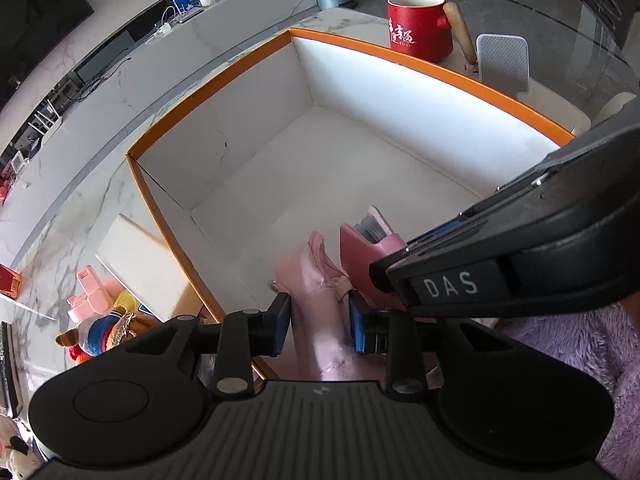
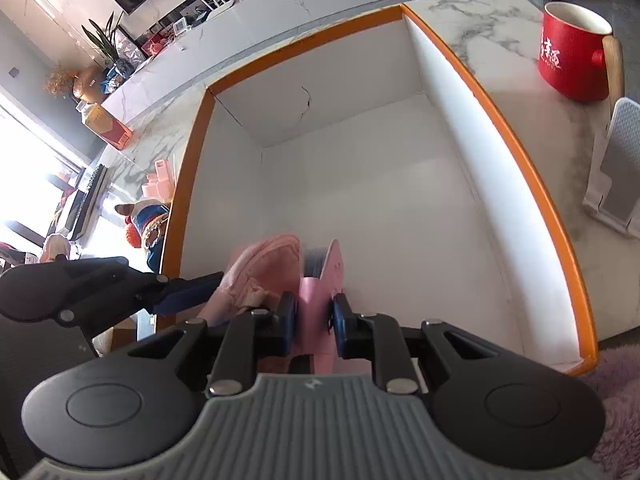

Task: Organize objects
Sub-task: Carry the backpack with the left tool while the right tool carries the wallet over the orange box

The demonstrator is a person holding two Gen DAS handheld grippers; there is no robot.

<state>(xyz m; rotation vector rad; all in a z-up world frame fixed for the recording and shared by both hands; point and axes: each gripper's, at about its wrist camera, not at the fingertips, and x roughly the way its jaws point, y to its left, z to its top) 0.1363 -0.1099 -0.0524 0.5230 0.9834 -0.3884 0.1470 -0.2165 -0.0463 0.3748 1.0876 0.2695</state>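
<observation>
A large white box with an orange rim (image 1: 224,80) (image 2: 304,28) stands open on the marble table. My left gripper (image 1: 320,326) is shut on a soft pale-pink pouch (image 1: 316,280), held over the box's near edge. My right gripper (image 2: 314,322) is shut on a pink holder with grey cards in it (image 2: 326,272), right beside the pouch (image 2: 264,264). The holder shows in the left wrist view (image 1: 360,248), with the right gripper's body crossing in from the right. The box floor beyond them is bare.
A red mug with a wooden handle (image 1: 420,24) (image 2: 572,60) and a white stand (image 1: 504,62) (image 2: 616,168) sit right of the box. A stuffed toy (image 1: 100,332) (image 2: 148,220), a pink bottle (image 1: 86,292) and a cream box (image 1: 148,264) lie left.
</observation>
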